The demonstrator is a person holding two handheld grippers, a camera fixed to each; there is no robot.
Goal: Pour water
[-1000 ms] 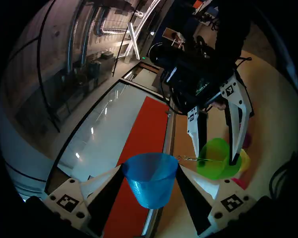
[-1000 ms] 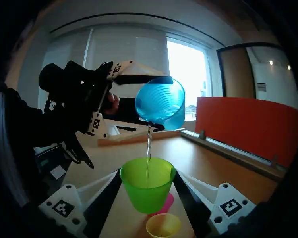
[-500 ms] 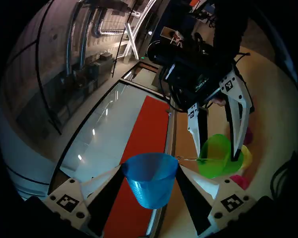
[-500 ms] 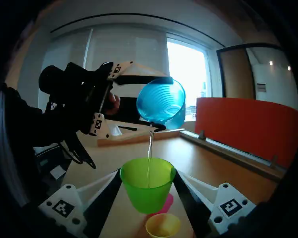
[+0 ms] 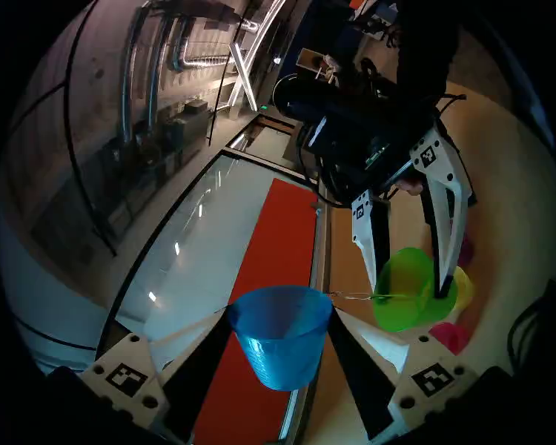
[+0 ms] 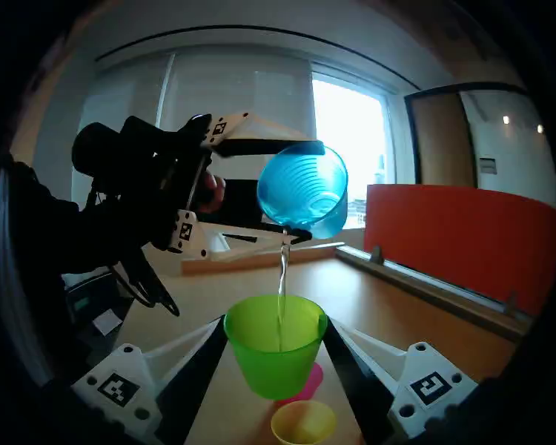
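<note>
My left gripper (image 5: 278, 326) is shut on a blue cup (image 5: 281, 335), held tipped on its side. In the right gripper view that blue cup (image 6: 303, 187) hangs above and a thin stream of water (image 6: 282, 285) falls from its rim into a green cup (image 6: 276, 353). My right gripper (image 6: 276, 348) is shut on the green cup, which stands upright above the wooden table (image 6: 396, 311). In the left gripper view the green cup (image 5: 405, 288) sits between the right gripper's white fingers (image 5: 446, 215), with the water stream (image 5: 359, 297) reaching it.
A yellow cup (image 6: 304, 423) and a pink cup (image 6: 310, 378) stand on the table under the green cup. A red partition (image 6: 463, 241) runs along the table's far edge. A person's hand (image 6: 211, 193) and dark sleeve hold the left gripper. A window is behind.
The blue cup has shifted slightly right and up in the right gripper view while water keeps running. The green cup has stayed put.
</note>
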